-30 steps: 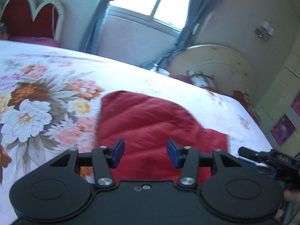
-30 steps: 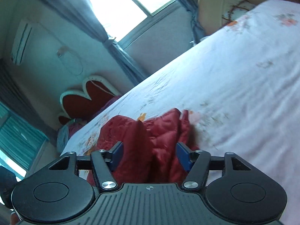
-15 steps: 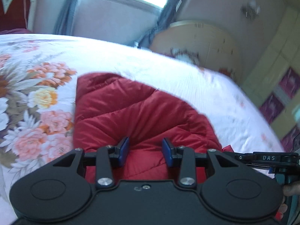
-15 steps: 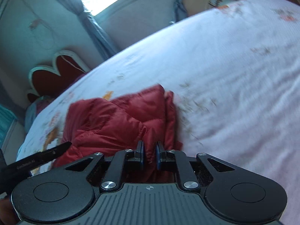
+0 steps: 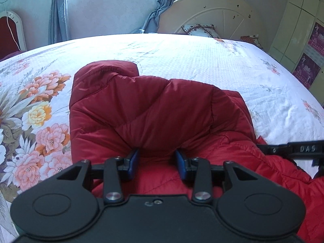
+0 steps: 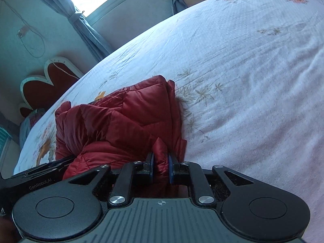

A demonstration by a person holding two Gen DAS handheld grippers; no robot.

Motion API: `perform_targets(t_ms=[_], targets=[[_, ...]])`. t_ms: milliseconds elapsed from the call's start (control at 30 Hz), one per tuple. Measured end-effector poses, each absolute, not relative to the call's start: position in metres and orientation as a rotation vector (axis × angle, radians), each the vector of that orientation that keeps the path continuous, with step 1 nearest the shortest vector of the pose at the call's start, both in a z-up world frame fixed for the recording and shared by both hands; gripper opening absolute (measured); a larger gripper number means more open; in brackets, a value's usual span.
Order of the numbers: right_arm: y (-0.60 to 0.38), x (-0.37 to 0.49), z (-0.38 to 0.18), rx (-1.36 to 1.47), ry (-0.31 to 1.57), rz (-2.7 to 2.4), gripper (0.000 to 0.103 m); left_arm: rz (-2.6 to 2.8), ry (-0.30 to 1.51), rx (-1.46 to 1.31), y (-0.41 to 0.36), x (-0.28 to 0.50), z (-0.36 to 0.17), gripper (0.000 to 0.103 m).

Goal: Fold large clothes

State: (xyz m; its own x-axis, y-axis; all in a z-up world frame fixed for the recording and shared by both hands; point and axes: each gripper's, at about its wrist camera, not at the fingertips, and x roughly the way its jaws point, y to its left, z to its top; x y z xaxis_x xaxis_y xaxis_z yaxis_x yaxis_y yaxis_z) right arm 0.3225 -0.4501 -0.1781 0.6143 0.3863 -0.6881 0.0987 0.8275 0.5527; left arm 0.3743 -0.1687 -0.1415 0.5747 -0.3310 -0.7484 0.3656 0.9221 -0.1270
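Lying on the bed in a puffy, half-folded heap is the red quilted jacket, and we take it as our landmark for everything else. Its upper layer is doubled over toward us, with a rounded fold along the far edge and a lower layer showing at the far left corner. At the jacket's near edge we hold the left gripper with its blue pads spread apart, pressed against the padded fabric on either side of a bulge; whether they actually pinch cloth or merely rest against it we cannot quite tell from this angle. At the jacket's near right corner the right gripper has its pads drawn close together on a small peak of red fabric that stands up between them. From the left wrist view that gripper's black finger reaches in at the jacket's right side, touching its edge. Left of the jacket the bedspread carries large orange, pink and yellow flowers; right of it the cover is pale with small sprigs. Beyond the jacket stand a cream headboard with a patterned pillow, grey curtains and a window, and far left a red heart-shaped headboard.
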Motion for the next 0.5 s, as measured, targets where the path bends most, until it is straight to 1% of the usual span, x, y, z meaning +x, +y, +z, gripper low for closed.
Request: perform_targets(t_ms=[33,67,100,133,167,200,233,267,333,367,433,500], targets=[[-0.45,0.322,-0.172,0.576,0.908,0.167,0.013,-0.417,0.87,0.049,-0.168,0.374,-0.139,0.038],[-0.45,0.322,-0.162,0.552,0.901,0.153,0.027,-0.425,0.874,0.05,-0.166,0.372,-0.135,0.039],[-0.45,0.319,-0.152,0.516,0.878,0.133,0.041,-0.435,0.878,0.035,-0.162,0.372,-0.13,0.043],[-0.45,0.315,-0.14,0.483,0.834,0.127,0.062,-0.447,0.867,0.011,-0.156,0.369,-0.123,0.048],[-0.449,0.311,-0.127,0.454,0.79,0.147,0.061,-0.452,0.827,-0.014,-0.147,0.364,-0.115,0.064],[-0.446,0.311,-0.115,0.43,0.765,0.175,0.061,-0.44,0.771,-0.033,-0.137,0.36,-0.107,0.072],[-0.44,0.312,-0.104,0.412,0.748,0.213,0.061,-0.427,0.727,-0.048,-0.127,0.358,-0.101,0.072],[-0.431,0.315,-0.095,0.385,0.738,0.257,0.052,-0.416,0.707,-0.064,-0.118,0.361,-0.097,0.069],[-0.406,0.327,-0.082,0.297,0.74,0.326,0.043,-0.399,0.693,-0.105,-0.102,0.375,-0.093,0.063],[-0.39,0.335,-0.08,0.249,0.752,0.36,0.043,-0.397,0.699,-0.113,-0.098,0.384,-0.092,0.059],[-0.364,0.351,-0.085,0.156,0.786,0.388,0.039,-0.41,0.71,-0.104,-0.098,0.404,-0.094,0.058],[-0.346,0.367,-0.097,0.096,0.811,0.372,0.039,-0.434,0.729,-0.077,-0.104,0.423,-0.099,0.058]])
